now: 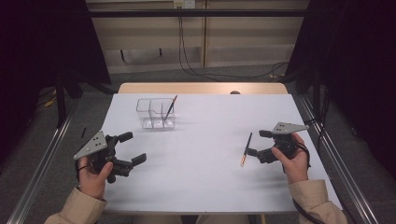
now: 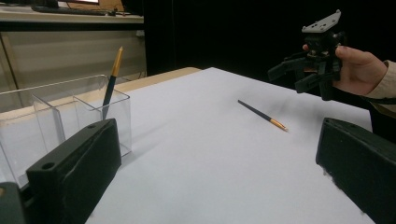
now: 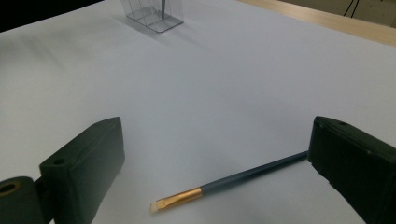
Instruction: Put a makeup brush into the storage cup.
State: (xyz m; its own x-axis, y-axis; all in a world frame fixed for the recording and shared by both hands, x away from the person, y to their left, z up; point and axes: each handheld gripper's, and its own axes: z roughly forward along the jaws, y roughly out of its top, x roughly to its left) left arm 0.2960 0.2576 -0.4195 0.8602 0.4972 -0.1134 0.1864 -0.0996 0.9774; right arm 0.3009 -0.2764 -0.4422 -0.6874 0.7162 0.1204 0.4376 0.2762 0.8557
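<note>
The right gripper (image 1: 259,143) is spread wide, empty, near the table's (image 1: 201,177) right edge. The brush (image 1: 246,149) lies flat on the table just beside its jaws, apart from both. The left gripper (image 1: 132,148), also spread and empty, sits near the left edge. A second brush (image 1: 170,108) stands tilted in the clear holder (image 1: 155,114) toward the far edge.

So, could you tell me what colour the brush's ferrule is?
Gold, on the brush, clearest in the right gripper view.

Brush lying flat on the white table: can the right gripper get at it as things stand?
Probably yes. The right gripper is open, and the brush lies flat on the table between its jaws in the right gripper view, with nothing around it. The clear organizer stands far off.
</note>
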